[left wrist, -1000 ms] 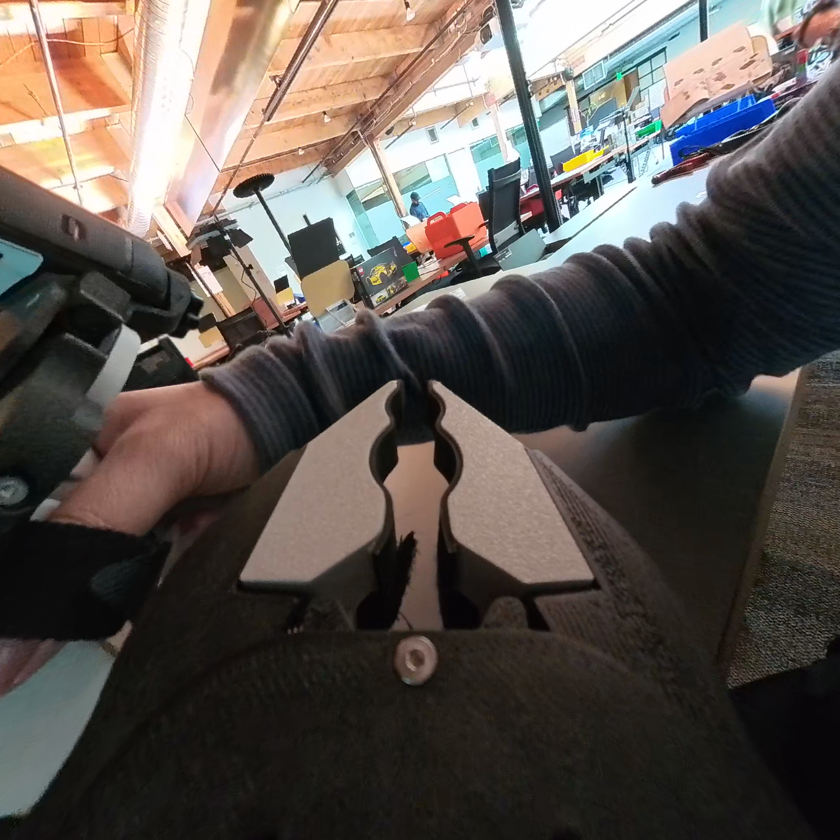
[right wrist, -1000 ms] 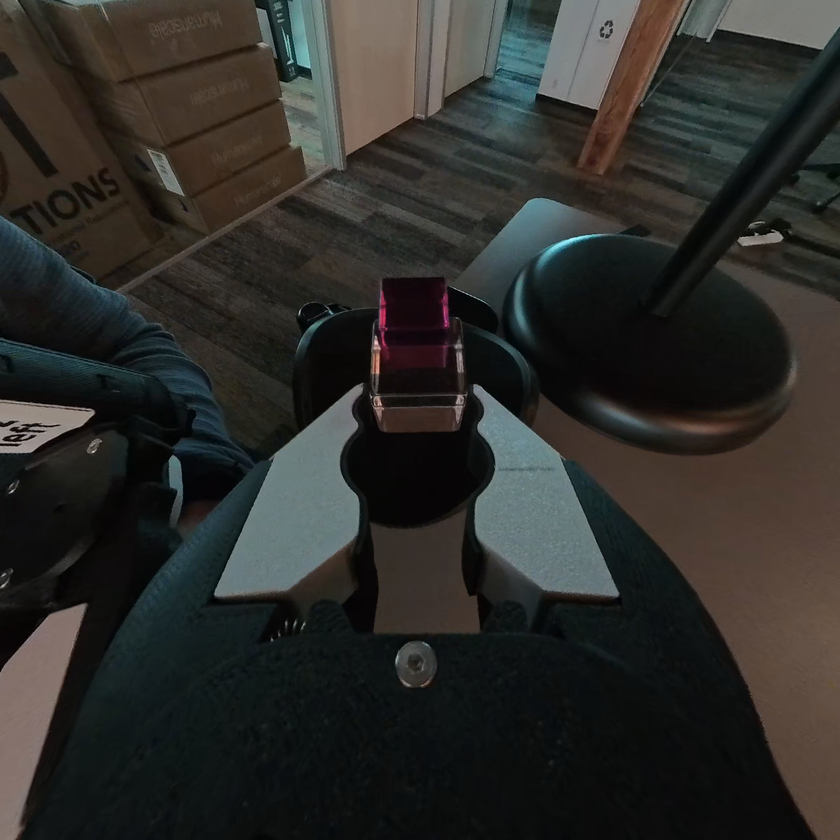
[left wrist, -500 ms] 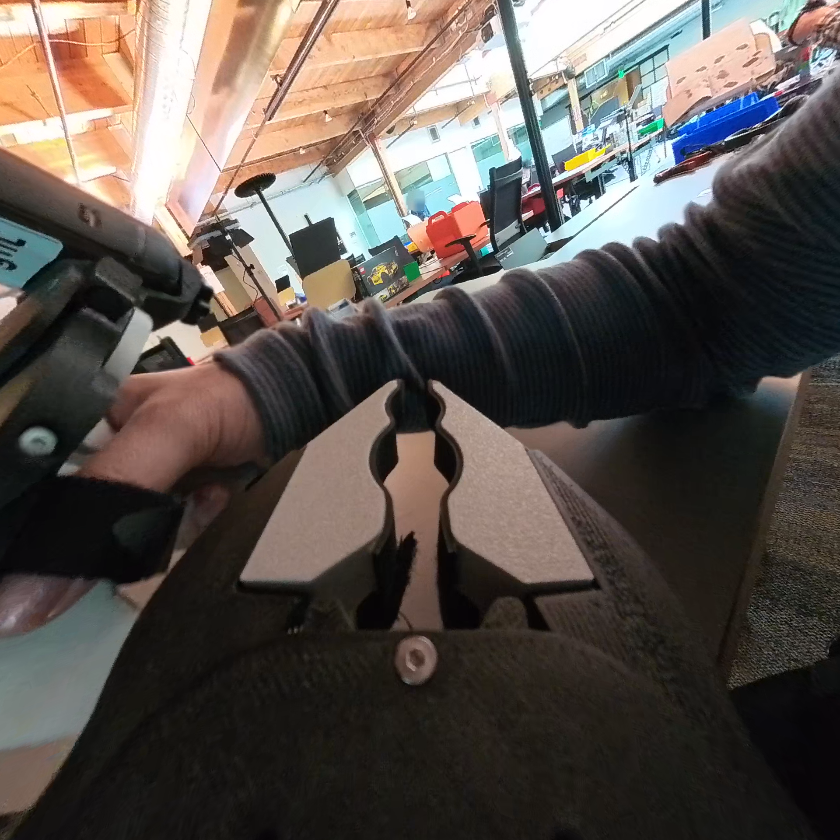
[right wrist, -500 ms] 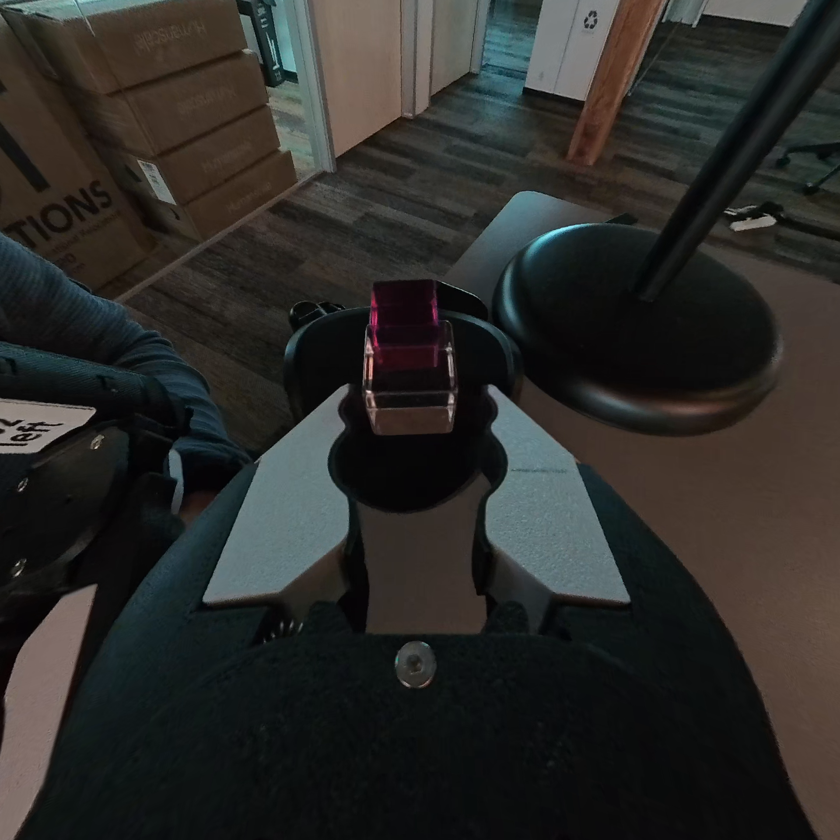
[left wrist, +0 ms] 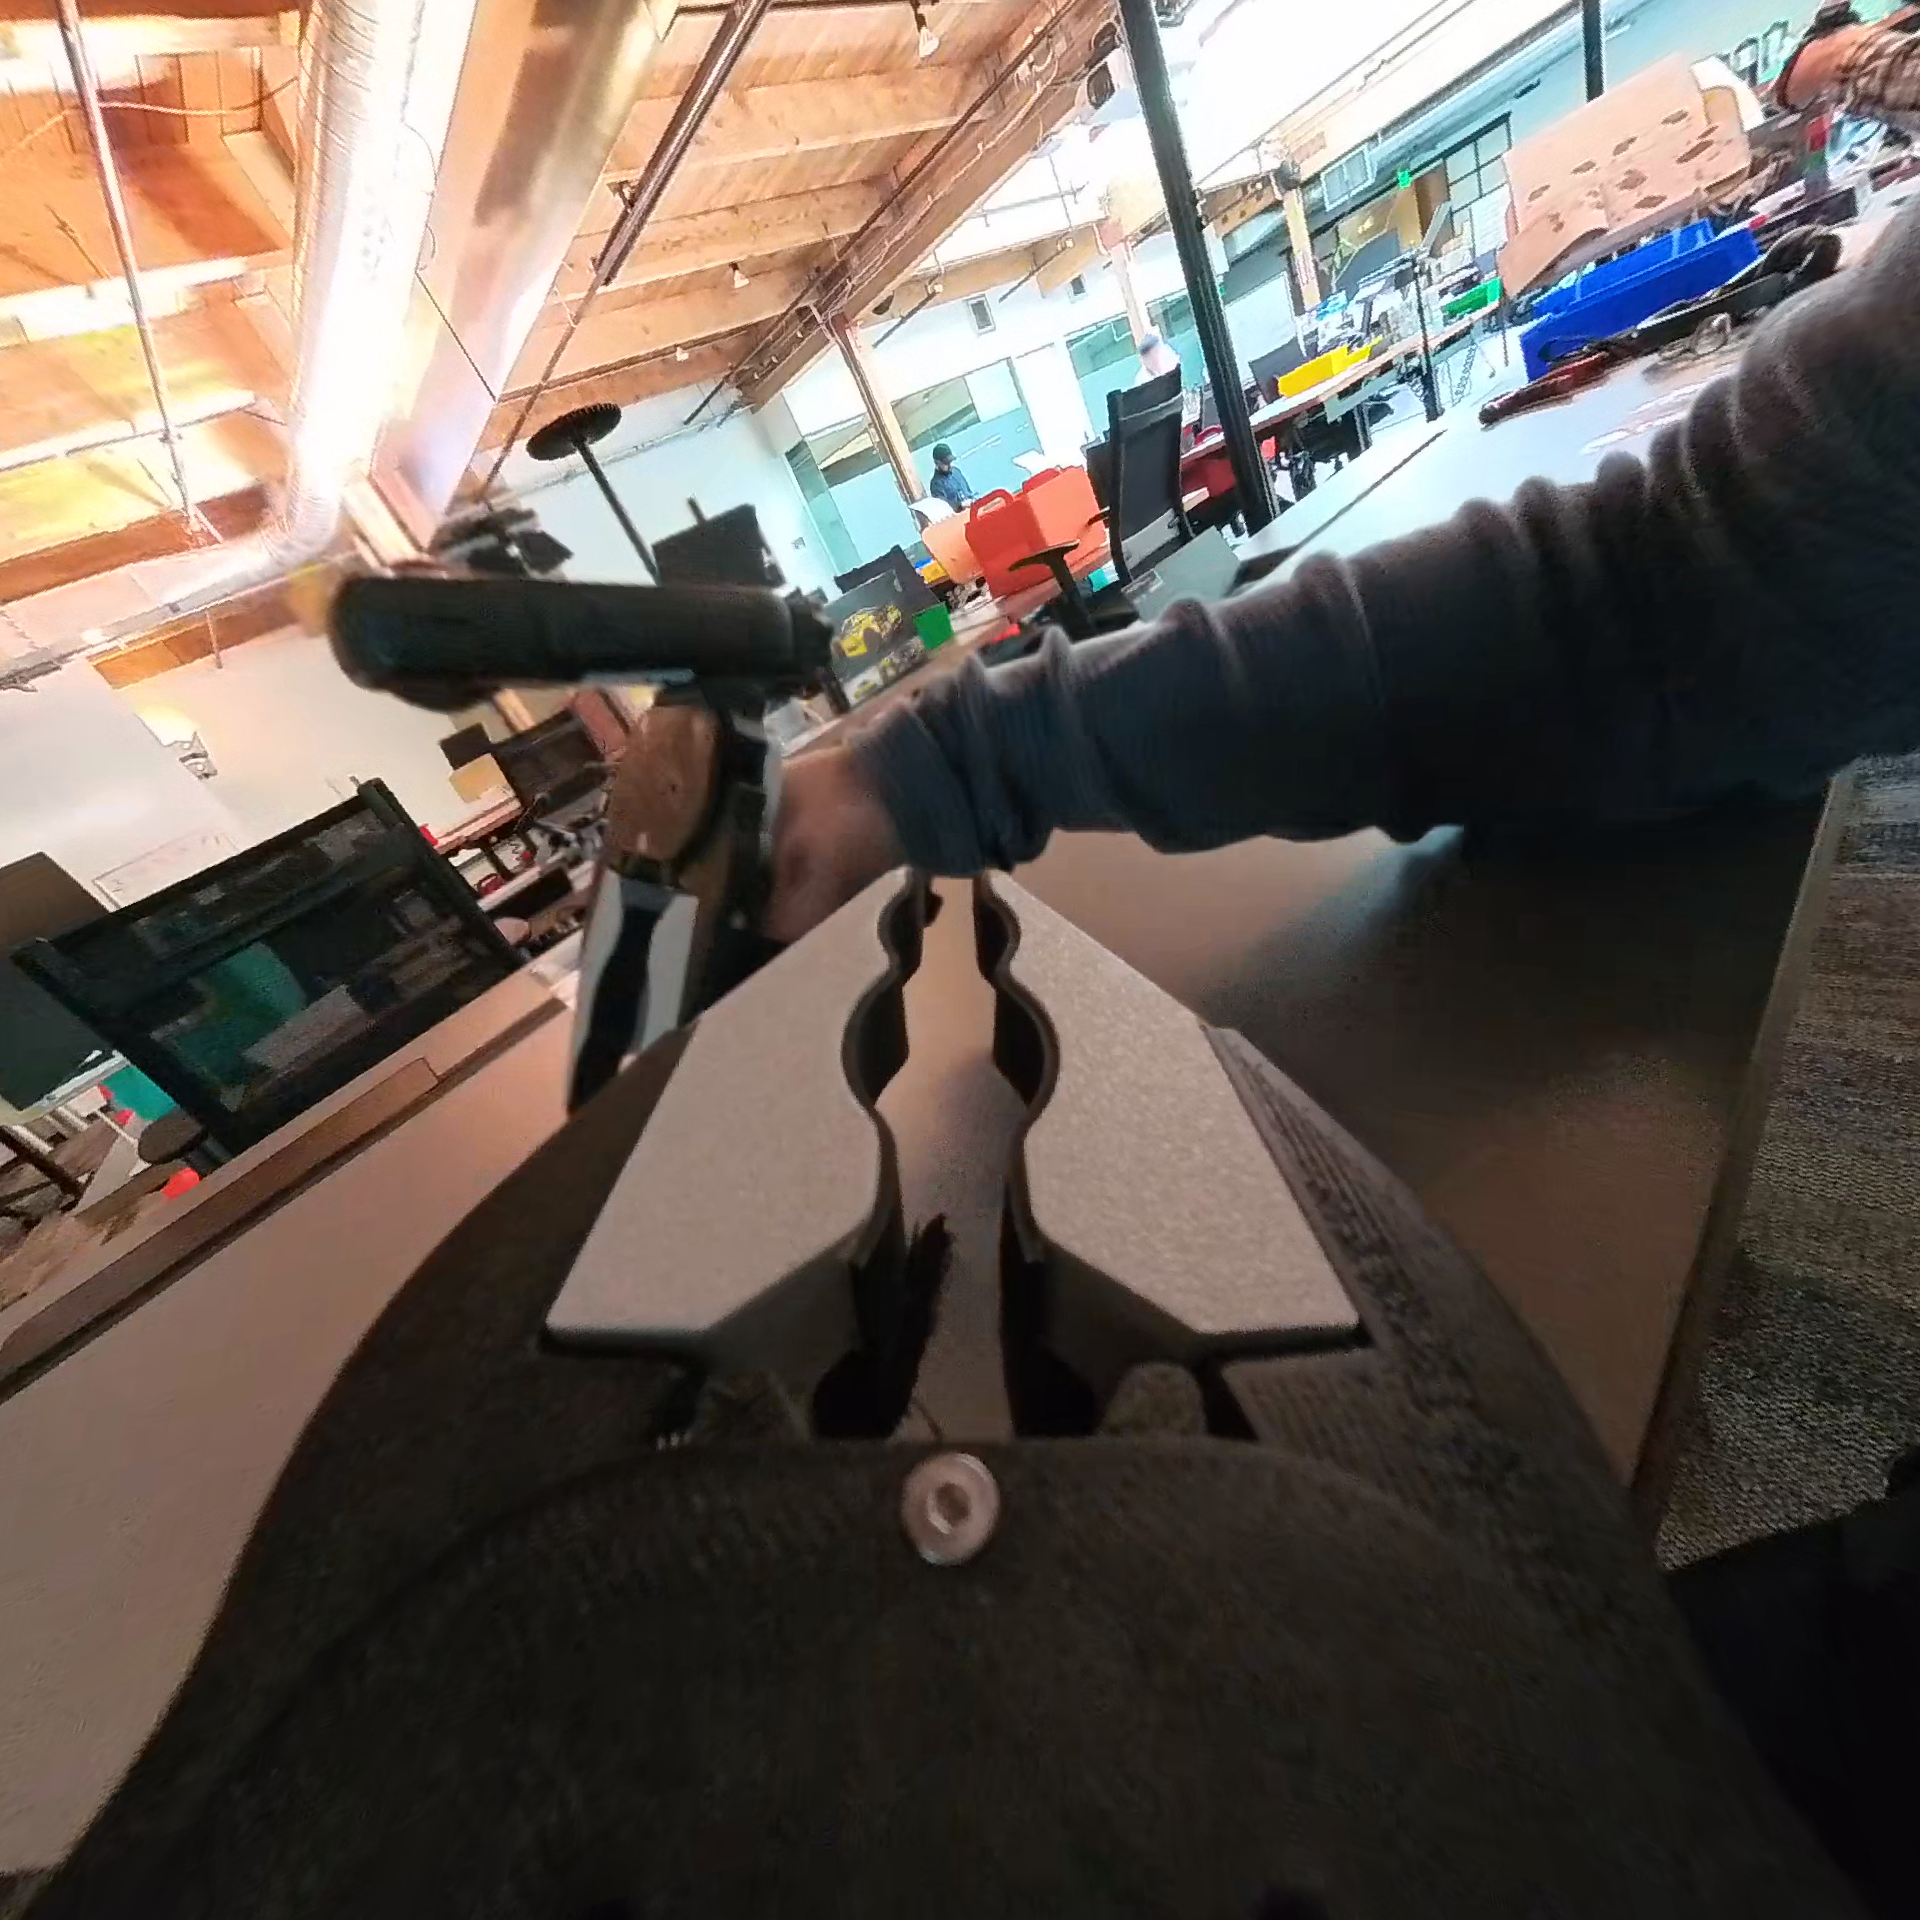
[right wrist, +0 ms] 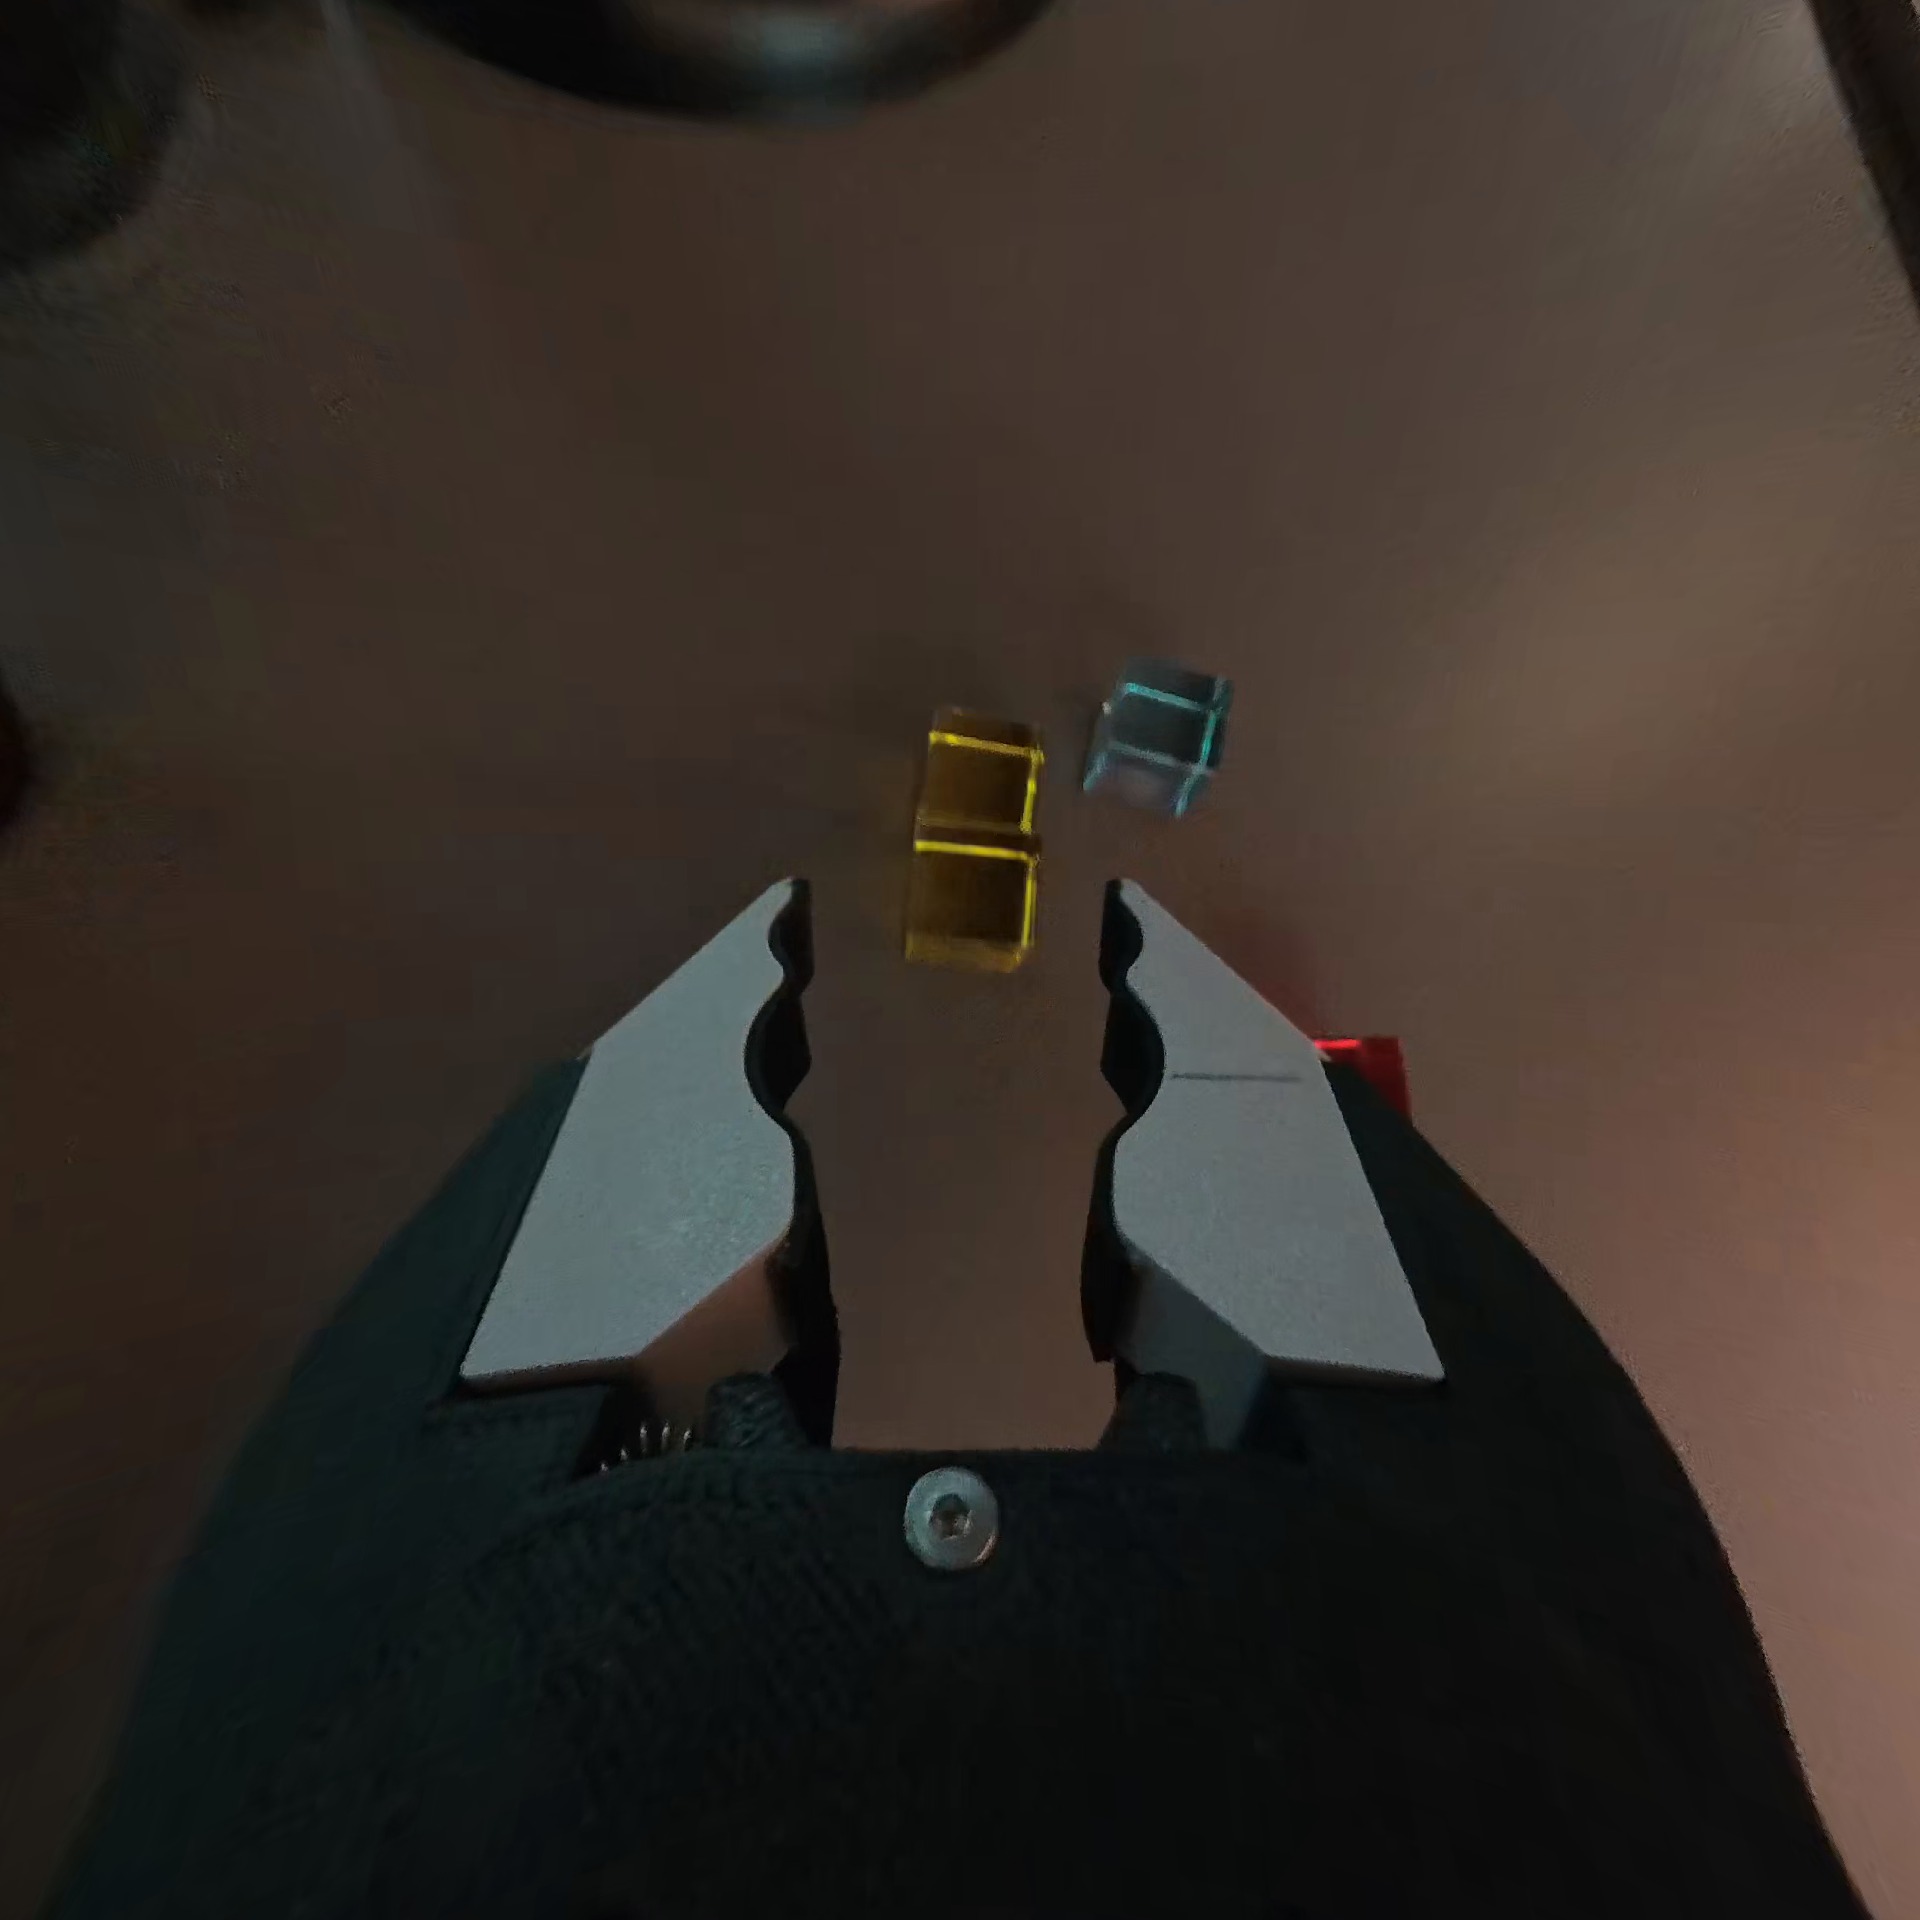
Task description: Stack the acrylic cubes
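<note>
Two see-through yellow cubes (right wrist: pixel 975 840) on the brown tabletop (right wrist: pixel 416 520), set end to end and touching, edges glowing bright yellow, slightly blurred. Just beside them to the right, apart by a narrow strip of table, a clear cube with teal edges (right wrist: pixel 1158 736), turned at an angle. A red block (right wrist: pixel 1369 1062) half hidden behind the right finger, low on the right. A dark round base (right wrist: pixel 727 52) at the top edge.

Right gripper (right wrist: pixel 956 894) pointing down at the table, jaws spread wide with nothing gripped; nearer yellow cube sitting between the fingertips, clear table showing on both sides, neither pad against it.

Left gripper (left wrist: pixel 951 883) tilted upward over a dark tabletop (left wrist: pixel 1455 1039), looking across an open workshop with wooden ceiling beams. Jaws nearly closed, only a thin slit between the tips, bare. Beyond the tips, a hand (left wrist: pixel 821 842) in a dark ribbed sleeve (left wrist: pixel 1351 686) wrapped around the other gripper's handle, forearm stretched across from the right.
</note>
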Tool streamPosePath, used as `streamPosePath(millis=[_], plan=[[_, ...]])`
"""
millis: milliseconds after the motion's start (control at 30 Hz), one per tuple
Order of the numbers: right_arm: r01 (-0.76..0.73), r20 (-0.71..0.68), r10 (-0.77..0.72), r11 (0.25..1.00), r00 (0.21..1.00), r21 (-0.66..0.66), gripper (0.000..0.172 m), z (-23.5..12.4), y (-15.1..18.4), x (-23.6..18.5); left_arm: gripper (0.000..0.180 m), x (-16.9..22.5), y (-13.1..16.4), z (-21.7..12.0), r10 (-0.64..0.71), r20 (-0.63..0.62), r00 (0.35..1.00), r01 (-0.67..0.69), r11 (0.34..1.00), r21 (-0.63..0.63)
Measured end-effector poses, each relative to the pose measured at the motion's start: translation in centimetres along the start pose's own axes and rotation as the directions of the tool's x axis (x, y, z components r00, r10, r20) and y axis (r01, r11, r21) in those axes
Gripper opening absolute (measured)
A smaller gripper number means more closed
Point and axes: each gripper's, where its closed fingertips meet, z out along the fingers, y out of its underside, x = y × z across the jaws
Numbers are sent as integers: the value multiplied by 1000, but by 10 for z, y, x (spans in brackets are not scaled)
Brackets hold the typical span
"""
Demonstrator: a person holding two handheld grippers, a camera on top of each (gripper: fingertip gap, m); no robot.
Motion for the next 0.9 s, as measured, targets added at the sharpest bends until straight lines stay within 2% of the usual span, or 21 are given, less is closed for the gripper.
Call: streamPosePath(millis=[133,233,300,400,500,600,733,900], plan=[[-60,49,59,998,997,21,45,14,6,-1,7,0,0,0,1,3,1000,-1,1000,-2],[-57,45,57,998,997,8,26,18,7,1,7,-1,1,0,-1,7,1000,1,1000,-2],[-54,41,53,998,998,16,26,14,0,1,8,-1,1,0,-1,8,1000,1,1000,-3],[-28,57,19,987,998,160,26,-5,-45,-13,8,-1,1,1,0,5,1000,0,1000,-4],[30,165,-90,941,982,338,26,-28,-109,-54,8,0,1,1,2,1,1000,-2,1000,-6],[83,279,-219,900,935,429,25,-40,-161,-99,8,0,1,1,3,4,1000,-3,1000,-6],[146,381,-328,889,864,434,25,-35,-199,-141,8,0,2,1,4,5,1000,-4,1000,-9],[274,378,-406,893,832,357,26,-14,-203,-158,7,0,2,1,6,7,1000,-6,1000,-8]])
